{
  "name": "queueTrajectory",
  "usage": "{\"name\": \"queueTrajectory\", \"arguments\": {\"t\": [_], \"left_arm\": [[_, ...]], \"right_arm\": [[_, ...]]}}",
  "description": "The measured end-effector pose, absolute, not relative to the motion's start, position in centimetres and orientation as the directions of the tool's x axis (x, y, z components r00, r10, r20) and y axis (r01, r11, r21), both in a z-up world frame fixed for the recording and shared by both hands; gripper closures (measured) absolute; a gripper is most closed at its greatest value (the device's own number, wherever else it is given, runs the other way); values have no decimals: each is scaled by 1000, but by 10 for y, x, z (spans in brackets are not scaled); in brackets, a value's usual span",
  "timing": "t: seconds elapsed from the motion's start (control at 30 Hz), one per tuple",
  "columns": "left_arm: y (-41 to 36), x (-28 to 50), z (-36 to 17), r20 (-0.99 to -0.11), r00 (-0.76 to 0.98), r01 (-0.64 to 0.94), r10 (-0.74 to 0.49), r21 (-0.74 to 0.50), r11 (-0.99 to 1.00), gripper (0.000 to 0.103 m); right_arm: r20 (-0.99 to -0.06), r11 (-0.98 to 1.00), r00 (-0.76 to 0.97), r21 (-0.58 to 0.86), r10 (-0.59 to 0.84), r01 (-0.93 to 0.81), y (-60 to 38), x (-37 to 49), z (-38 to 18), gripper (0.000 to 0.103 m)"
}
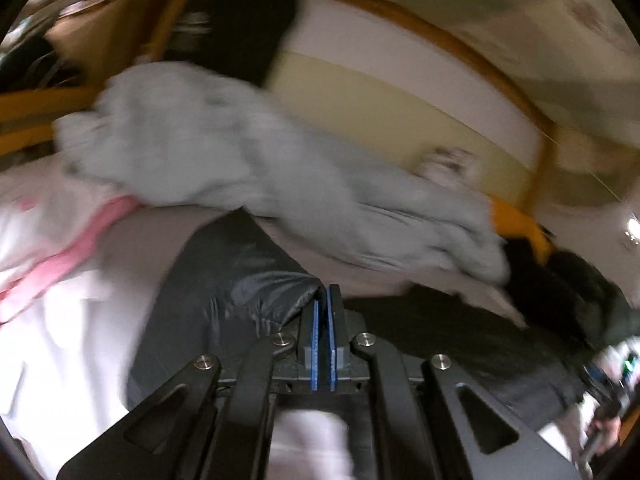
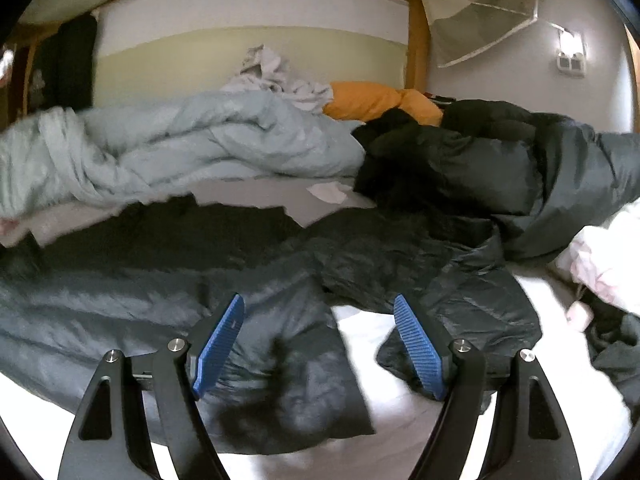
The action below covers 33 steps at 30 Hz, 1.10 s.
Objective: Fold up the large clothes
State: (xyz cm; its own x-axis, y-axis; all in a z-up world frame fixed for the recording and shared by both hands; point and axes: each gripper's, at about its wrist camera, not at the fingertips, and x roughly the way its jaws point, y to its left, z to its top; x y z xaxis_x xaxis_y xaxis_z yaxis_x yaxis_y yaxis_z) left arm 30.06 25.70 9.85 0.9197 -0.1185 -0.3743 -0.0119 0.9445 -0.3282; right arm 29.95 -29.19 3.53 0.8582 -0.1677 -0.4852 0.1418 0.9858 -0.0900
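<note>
A dark jacket (image 2: 280, 280) is being spread across a bed (image 2: 420, 420), its long axis running left to right in the right wrist view. The left gripper (image 1: 322, 300) is being held with jaws together, clamped on a fold of the jacket, which bunches just left of the pads. The right gripper (image 2: 320, 340) is being held with jaws apart, empty, just above the jacket's near edge, which lies directly ahead between the fingers.
</note>
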Motion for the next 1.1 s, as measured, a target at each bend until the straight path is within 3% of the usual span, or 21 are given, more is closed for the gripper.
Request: {"name": "queueTrajectory", "arguments": {"t": [0.2, 0.4, 0.53, 0.6, 0.63, 1.0, 1.1], "left_arm": [[96, 300, 95, -419, 833, 276, -362, -253, 927, 100], [18, 305, 24, -604, 690, 351, -399, -204, 914, 95], [28, 280, 16, -601, 709, 324, -368, -186, 928, 78], [47, 271, 27, -568, 744, 295, -352, -193, 936, 52], [58, 265, 36, -543, 772, 267, -330, -194, 944, 49], [150, 263, 59, -543, 833, 13, -106, -172, 985, 46], [175, 257, 68, -535, 835, -4, -129, -242, 970, 46]], "right_arm": [[-468, 983, 868, -147, -166, 109, -283, 291, 39, 24], [-490, 991, 862, -93, -129, 96, -292, 292, 39, 24], [-481, 990, 866, -107, -134, 94, -292, 290, 41, 24], [-471, 989, 872, -121, -135, 88, -288, 288, 43, 24], [-468, 989, 874, -122, -133, 85, -287, 287, 43, 23], [-459, 972, 883, -233, -98, -13, -229, 270, 31, 23], [-467, 963, 880, -268, -90, -44, -198, 254, 22, 23]]}}
